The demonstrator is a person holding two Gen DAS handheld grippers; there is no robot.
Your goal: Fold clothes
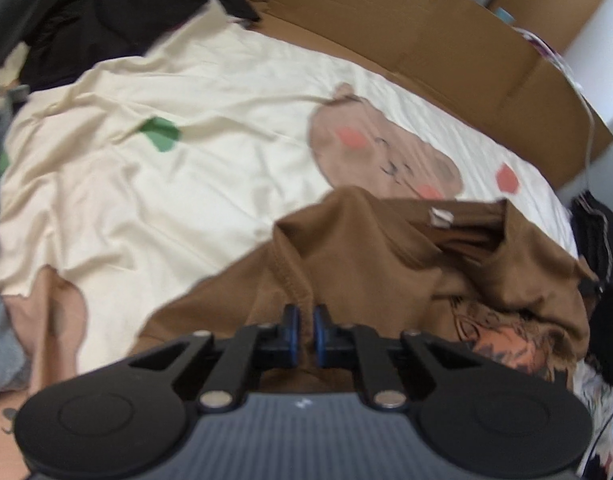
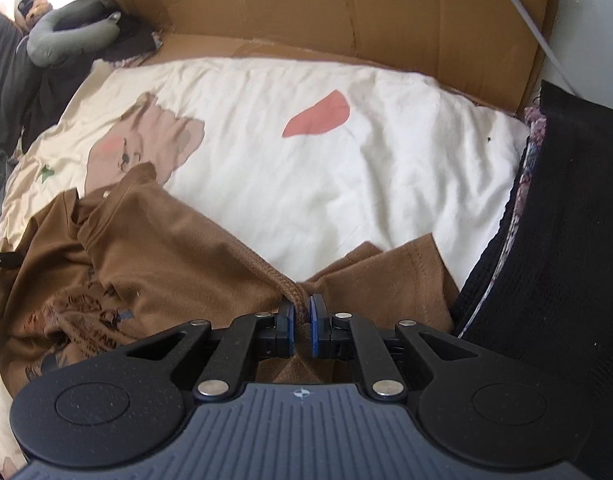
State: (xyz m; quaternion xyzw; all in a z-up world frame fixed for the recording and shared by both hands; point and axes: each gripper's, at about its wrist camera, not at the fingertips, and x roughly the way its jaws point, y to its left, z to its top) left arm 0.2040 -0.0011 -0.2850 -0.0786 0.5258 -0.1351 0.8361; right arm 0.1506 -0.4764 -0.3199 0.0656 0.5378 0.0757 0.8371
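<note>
A crumpled brown cotton T-shirt (image 1: 366,264) lies on a bed covered with a cream sheet printed with brown bears (image 1: 210,168). Both grippers point down at it.

In the left wrist view, the left gripper (image 1: 306,334) has its blue-padded fingers (image 1: 292,332) clenched on a stitched hem ridge of the shirt; the fabric passes between them, though this picture is a little blurred, so the exact contact is hard to judge. The lower part of the shirt is hidden under the gripper body. A printed orange and dark graphic (image 1: 502,340) on the shirt is only partly seen, folded into the creases and cut off at the right.

In the right wrist view, the right gripper (image 2: 302,330) has its fingers closed on a thick rolled hem, which stands up between the pads. Only this view shows a black knitted textile (image 2: 554,240) just beside the shirt on the right, and a grey neck pillow (image 2: 70,36) far at the upper left. A flattened brown cardboard sheet (image 2: 346,12) stands behind the bed in both views. Only the left view shows the small white label (image 1: 441,216) at the shirt's collar clearly.
</note>
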